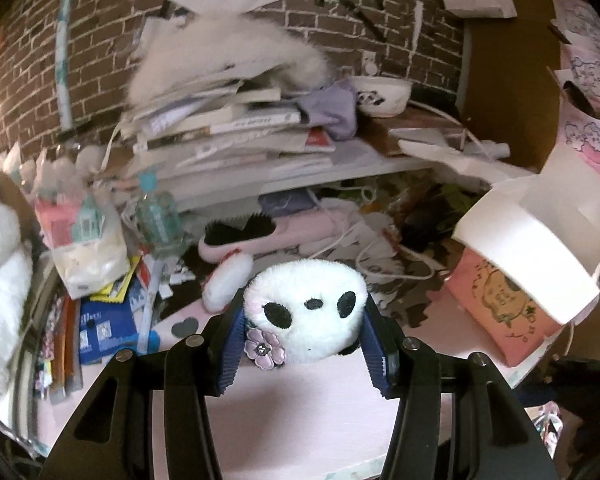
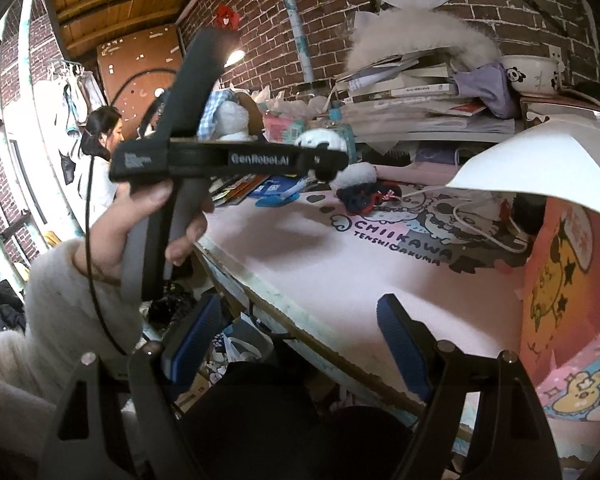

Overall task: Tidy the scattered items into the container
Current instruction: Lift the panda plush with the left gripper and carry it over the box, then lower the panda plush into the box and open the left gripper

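My left gripper (image 1: 306, 340) is shut on a white plush panda toy (image 1: 308, 308) with black eyes and a pink flower, held above the pink desk mat (image 1: 300, 420). The right wrist view shows the same gripper (image 2: 328, 156) from the side, raised over the mat with the panda toy (image 2: 320, 140) at its tip. The pink cartoon-printed container (image 1: 500, 308) with a white open flap (image 1: 524, 248) stands at the right; it also shows in the right wrist view (image 2: 572, 300). My right gripper (image 2: 296, 340) is open and empty over the desk's front edge.
A pink hairbrush (image 1: 256, 236), a white puff (image 1: 228, 284), white cables (image 1: 380, 256) and packets (image 1: 100, 320) lie at the back of the desk. A dark blue cloth item (image 2: 364, 196) lies on the mat. Stacked books (image 1: 228, 132) and a panda bowl (image 1: 380, 96) sit on a shelf.
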Demonstrator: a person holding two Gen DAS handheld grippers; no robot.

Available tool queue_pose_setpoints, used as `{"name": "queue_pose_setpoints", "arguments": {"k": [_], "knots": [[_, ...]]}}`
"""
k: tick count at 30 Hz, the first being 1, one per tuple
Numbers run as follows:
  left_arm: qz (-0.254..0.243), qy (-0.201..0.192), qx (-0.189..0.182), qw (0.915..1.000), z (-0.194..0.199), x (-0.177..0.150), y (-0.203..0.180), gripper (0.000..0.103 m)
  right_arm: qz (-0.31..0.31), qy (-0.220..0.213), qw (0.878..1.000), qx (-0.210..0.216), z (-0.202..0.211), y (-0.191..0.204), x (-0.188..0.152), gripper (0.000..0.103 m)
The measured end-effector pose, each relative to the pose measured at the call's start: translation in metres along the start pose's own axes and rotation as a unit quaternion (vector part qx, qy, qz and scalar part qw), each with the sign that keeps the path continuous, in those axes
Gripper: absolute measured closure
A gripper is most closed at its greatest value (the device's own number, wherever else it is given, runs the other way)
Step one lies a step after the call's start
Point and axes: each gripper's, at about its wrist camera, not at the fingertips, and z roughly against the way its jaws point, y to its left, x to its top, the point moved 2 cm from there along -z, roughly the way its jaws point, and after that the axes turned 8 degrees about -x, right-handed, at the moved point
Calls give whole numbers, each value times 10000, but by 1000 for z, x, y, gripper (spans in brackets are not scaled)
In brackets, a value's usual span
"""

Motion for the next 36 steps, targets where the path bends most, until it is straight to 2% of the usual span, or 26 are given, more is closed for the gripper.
{"name": "queue_pose_setpoints", "arguments": {"k": [10, 18, 23, 27, 30, 34, 36], "knots": [[-525, -131, -241, 9982, 7, 31, -45, 56, -32, 25, 10000, -45, 5, -3, -5, 25], [-1121, -121, -804, 9904, 3, 59, -97, 56, -41, 22, 9999, -135, 13, -8, -9, 25], [-1573, 66, -1303, 9789, -4, 77, -135, 56, -67, 54, 9998, -162, 16, -11, -13, 25], [-1877, 342, -1796, 9651, -10, 89, -167, 56, -50, 68, 9998, -182, 19, -11, -16, 25], [-2128, 736, -1996, 9537, -25, 92, -192, 56, -50, 77, 9998, -193, 20, -11, -18, 25], [-2117, 1406, -2306, 9393, -51, 93, -215, 56, -70, 81, 9998, -196, 21, -13, -18, 25], [-2096, 1646, -2274, 9366, -63, 92, -221, 56, -75, 84, 9998, -193, 21, -13, -18, 25]]}}
